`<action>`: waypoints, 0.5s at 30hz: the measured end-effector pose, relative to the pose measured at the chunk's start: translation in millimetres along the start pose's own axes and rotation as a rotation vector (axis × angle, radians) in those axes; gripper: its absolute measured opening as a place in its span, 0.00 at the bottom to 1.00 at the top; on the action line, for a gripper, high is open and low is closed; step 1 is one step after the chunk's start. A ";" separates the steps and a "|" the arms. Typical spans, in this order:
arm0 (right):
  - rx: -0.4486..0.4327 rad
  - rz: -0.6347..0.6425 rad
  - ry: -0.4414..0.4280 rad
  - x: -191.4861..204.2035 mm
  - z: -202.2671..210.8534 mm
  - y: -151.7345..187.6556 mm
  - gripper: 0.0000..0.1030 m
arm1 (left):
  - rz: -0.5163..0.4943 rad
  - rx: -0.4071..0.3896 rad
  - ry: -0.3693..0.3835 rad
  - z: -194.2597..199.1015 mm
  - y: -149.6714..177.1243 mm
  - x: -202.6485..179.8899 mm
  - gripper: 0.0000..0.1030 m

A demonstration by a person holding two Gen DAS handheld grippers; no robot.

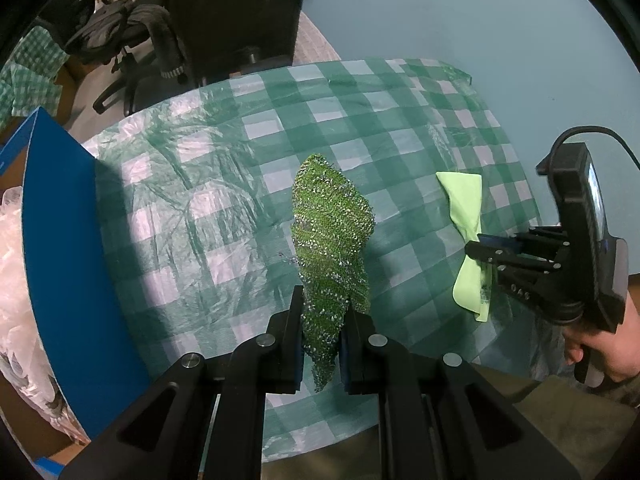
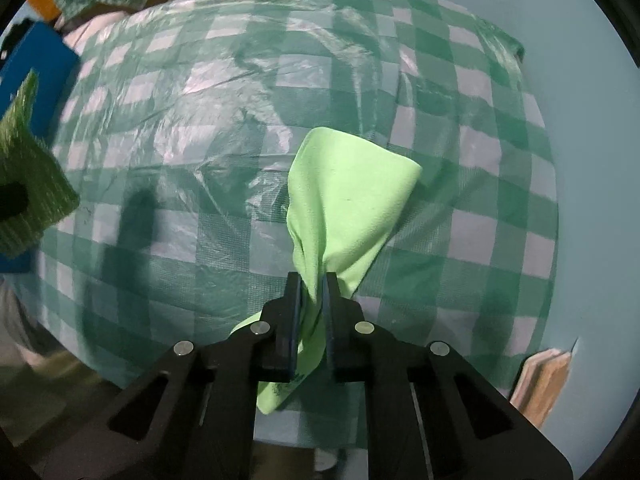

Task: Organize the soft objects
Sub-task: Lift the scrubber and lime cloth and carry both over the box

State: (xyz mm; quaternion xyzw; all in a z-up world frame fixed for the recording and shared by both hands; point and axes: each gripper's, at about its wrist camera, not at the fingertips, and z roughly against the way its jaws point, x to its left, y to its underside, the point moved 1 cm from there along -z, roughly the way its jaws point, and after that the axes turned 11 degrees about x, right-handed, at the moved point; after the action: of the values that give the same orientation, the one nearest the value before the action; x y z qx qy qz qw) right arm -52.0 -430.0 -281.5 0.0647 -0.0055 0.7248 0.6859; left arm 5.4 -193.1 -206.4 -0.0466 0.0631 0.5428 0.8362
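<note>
Two grippers: you hold one in each hand, both above the checked tablecloth (image 2: 480,184), each clamped on a soft green thing.
Left gripper (image 1: 323,312): your jaws are closed tight on the sparkly green knitted cloth (image 1: 332,232); they point steeply down at the table.
Knitted cloth: it is pinched at its lower part between your left pads and spreads out beyond the fingertips, over the middle of the table; a short end shows below the pads. In the right wrist view the same cloth (image 2: 28,184) sits at the far left edge, in front of the blue panel.
Right gripper (image 2: 311,284): your jaws are pressed together on the light green cloth (image 2: 352,196), no gap beyond the fabric; they point about straight down.
Light green cloth: it is gathered into a narrow waist at the pads, fans out wide past the fingertips, and a tail falls out on the near side.
Right hand (image 1: 608,344): seen from the left wrist, your fingers wrap the black handle at the lower right, with the gripper (image 1: 480,252) reaching leftward into the light green cloth (image 1: 466,200).
Spacing: the two cloths are well apart, knitted one to the left, light one to the right.
Blue box (image 1: 60,240): it stands left of the table, beside your left gripper, with crumpled clear plastic (image 1: 16,280) inside.
Beyond the table: a black office chair (image 1: 132,36) draped with dark clothing, and a pale blue wall (image 1: 460,12).
</note>
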 end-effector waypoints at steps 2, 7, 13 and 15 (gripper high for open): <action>-0.010 -0.023 -0.027 -4.7 5.5 0.8 0.08 | 0.000 -0.001 0.001 0.9 -0.5 1.3 0.13; -0.058 -0.044 -0.093 -14.9 27.9 6.2 0.07 | 0.000 -0.010 0.010 4.6 -0.9 3.6 0.13; -0.107 -0.035 -0.121 -15.4 59.3 8.6 0.07 | 0.001 -0.026 0.017 15.1 1.8 6.6 0.13; -0.119 -0.030 -0.121 -8.9 67.5 9.2 0.07 | 0.003 -0.033 0.017 19.6 2.9 8.3 0.13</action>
State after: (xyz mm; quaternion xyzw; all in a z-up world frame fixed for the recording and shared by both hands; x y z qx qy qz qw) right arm -54.9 -445.9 -214.7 0.0676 -0.0888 0.7076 0.6977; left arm 7.2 -181.6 -188.4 -0.0648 0.0616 0.5448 0.8338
